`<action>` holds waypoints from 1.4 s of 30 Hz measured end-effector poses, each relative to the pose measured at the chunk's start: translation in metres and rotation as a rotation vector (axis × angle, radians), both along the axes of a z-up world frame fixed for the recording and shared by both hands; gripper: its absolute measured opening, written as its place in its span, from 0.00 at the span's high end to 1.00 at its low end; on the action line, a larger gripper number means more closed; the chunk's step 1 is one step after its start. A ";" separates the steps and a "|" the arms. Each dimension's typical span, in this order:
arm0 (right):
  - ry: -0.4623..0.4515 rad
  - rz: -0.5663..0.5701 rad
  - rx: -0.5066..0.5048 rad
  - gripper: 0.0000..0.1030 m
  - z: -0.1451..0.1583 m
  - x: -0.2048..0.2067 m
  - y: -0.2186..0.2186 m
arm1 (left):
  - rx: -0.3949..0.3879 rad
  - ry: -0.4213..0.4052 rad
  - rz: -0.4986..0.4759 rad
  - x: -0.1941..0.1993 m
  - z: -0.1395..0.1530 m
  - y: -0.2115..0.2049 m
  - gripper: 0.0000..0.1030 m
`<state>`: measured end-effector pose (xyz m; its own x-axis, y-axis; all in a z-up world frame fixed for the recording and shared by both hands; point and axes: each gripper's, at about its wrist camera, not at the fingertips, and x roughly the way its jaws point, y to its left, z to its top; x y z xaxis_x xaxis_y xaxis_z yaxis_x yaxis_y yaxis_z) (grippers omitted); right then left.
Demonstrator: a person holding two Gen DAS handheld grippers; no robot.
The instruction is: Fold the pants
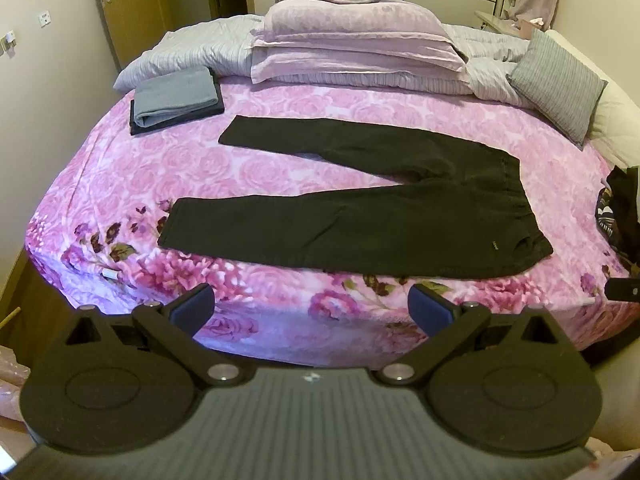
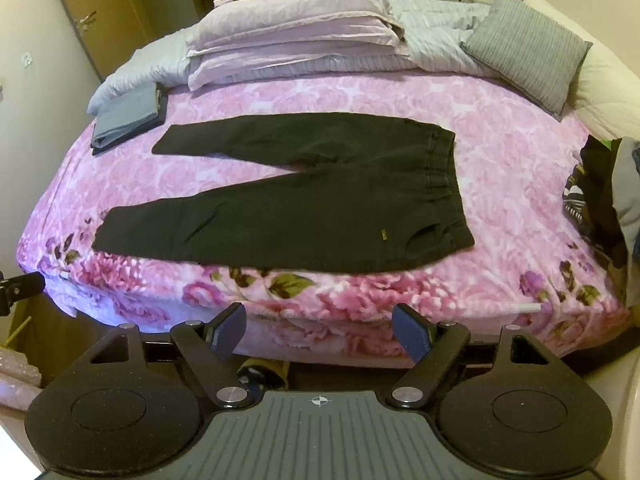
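Pants [image 1: 360,208] lay flat mid-frame; your left gripper [image 1: 311,312] and right gripper [image 2: 320,332] fingers were apart, risking pinching the blanket [image 1: 120,168] too.

The bed [image 1: 120,168], covered in a pink floral blanket, carries black pants [image 1: 360,216] spread flat near its front edge, folded grey clothes [image 1: 176,96] at the far-left corner, and stacked lilac pillows [image 1: 352,40] along the far edge.
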<state>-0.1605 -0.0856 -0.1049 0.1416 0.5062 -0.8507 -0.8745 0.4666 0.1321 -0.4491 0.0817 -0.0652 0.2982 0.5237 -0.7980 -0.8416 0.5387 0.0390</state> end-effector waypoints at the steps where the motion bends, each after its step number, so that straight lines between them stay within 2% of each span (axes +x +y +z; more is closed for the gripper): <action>1: 0.000 0.000 -0.002 0.25 0.000 0.000 0.000 | 0.000 0.003 0.001 0.000 0.000 0.000 0.01; 42: 0.016 0.015 -0.026 0.25 -0.011 -0.001 0.012 | -0.015 0.033 -0.027 -0.002 -0.007 0.009 0.01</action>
